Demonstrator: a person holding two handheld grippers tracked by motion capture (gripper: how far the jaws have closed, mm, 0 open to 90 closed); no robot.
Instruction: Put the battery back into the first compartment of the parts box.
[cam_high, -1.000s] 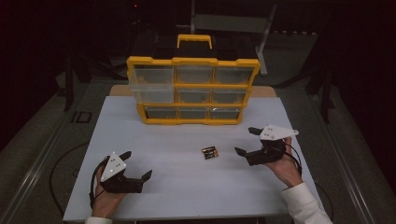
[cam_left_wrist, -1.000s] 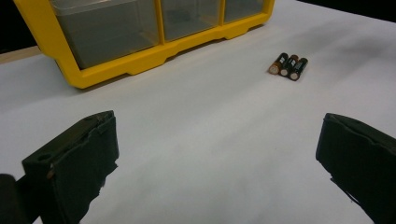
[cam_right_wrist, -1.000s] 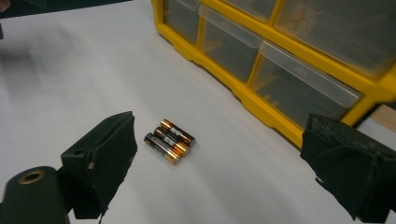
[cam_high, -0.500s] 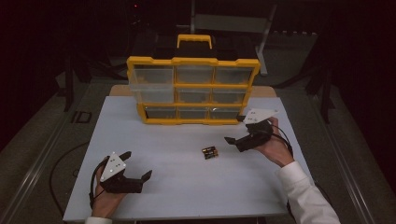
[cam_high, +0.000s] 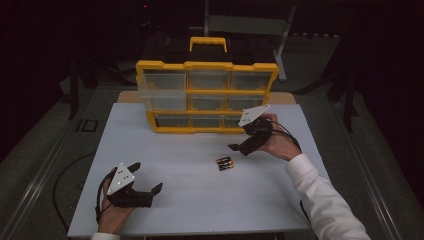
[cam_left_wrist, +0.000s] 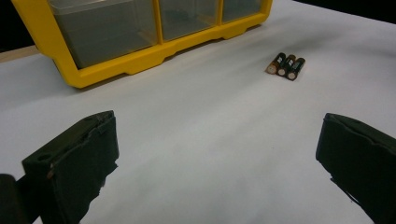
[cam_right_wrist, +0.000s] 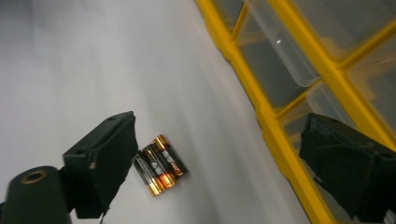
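While the left gripper (cam_high: 149, 189) rests spread and empty at the white table's (cam_high: 200, 200) near corner, the right gripper (cam_high: 243, 148), jaws wide, hovers just beyond the three black-and-copper batteries (cam_high: 225, 163) lying side by side mid-table, clearly the nearer.

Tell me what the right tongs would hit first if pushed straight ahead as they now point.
Probably the white table just past the three batteries. The right tongs stand open, angled down, one jaw beside the batteries, the other before the yellow drawer organizer. Depth is unclear.
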